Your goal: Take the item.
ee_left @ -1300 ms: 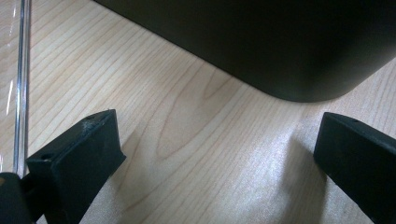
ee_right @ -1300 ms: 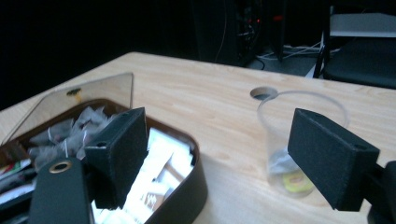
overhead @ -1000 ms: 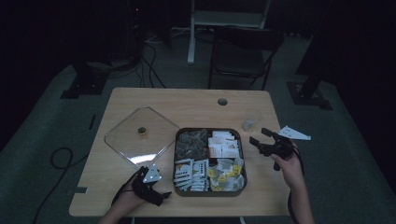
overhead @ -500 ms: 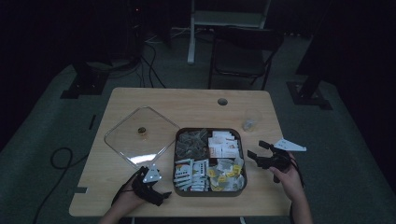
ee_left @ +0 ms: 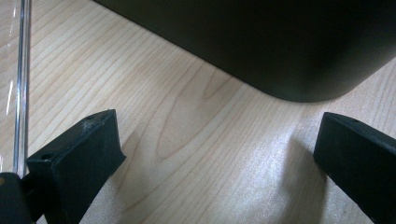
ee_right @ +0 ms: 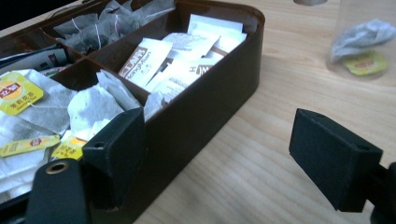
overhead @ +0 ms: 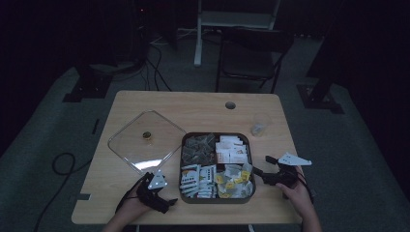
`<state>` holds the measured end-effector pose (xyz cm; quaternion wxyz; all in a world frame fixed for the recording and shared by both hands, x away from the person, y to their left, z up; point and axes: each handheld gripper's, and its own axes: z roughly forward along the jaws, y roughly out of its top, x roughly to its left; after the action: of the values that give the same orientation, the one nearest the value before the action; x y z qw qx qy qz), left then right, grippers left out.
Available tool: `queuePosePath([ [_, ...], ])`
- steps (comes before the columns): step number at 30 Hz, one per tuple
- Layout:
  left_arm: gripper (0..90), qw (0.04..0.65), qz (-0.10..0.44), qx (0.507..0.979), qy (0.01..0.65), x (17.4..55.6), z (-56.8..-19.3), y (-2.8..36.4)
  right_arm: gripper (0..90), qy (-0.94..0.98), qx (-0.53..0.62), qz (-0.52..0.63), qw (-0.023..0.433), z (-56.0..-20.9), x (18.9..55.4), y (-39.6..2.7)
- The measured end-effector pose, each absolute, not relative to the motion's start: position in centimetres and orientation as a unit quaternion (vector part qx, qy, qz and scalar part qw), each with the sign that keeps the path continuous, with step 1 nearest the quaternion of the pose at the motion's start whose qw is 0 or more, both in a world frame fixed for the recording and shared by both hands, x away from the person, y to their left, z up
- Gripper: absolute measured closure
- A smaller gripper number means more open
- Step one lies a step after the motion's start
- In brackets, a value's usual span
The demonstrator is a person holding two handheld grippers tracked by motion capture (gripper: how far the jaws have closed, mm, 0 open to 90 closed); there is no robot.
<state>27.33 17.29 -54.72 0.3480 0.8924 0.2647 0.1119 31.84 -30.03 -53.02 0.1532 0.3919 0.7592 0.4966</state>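
Tea bags (ee_right: 88, 109) with yellow tags fill the near-right compartment of the dark sorting tray (overhead: 251, 164), and that compartment sits closest to my right gripper (overhead: 271, 170). In the right gripper view its jaws stand wide apart and hold nothing, one jaw just at the tray's outer wall (ee_right: 210, 102), the other out over bare table (ee_right: 261, 158). From those jaws the bags lie at about ten o'clock, over the wall and slightly below the rim, so I judge the next reach has to rise over that wall before it drops in. The tray's long axis runs away from me in this view.

My left gripper (overhead: 157, 191) rests near the tray's near-left corner (ee_left: 299, 88), jaws also spread and empty, with that corner at one o'clock. It is the farther hand from the tagged bags.

Beyond, at eleven o'clock, the clear lid (overhead: 146, 140) lies flat beside the tray. A small clear cup (ee_right: 362, 42) holding one tea bag stands well past the tray at one o'clock.
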Motion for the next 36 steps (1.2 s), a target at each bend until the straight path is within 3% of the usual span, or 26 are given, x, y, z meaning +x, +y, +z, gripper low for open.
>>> queuePosePath([
  [25, 1.4, 0.348, 0.113, 0.892, 0.267, 27.3, -54.7, 17.3, 18.6, 0.831, 0.382, 0.372, 0.162, -55.0, 31.0, -29.0],
  [36, 1.4, 0.348, 0.113, 0.892, 0.267, 27.3, -54.7, 17.3, 12.2, 0.837, 0.379, 0.361, 0.161, -55.0, 31.2, -28.8],
])
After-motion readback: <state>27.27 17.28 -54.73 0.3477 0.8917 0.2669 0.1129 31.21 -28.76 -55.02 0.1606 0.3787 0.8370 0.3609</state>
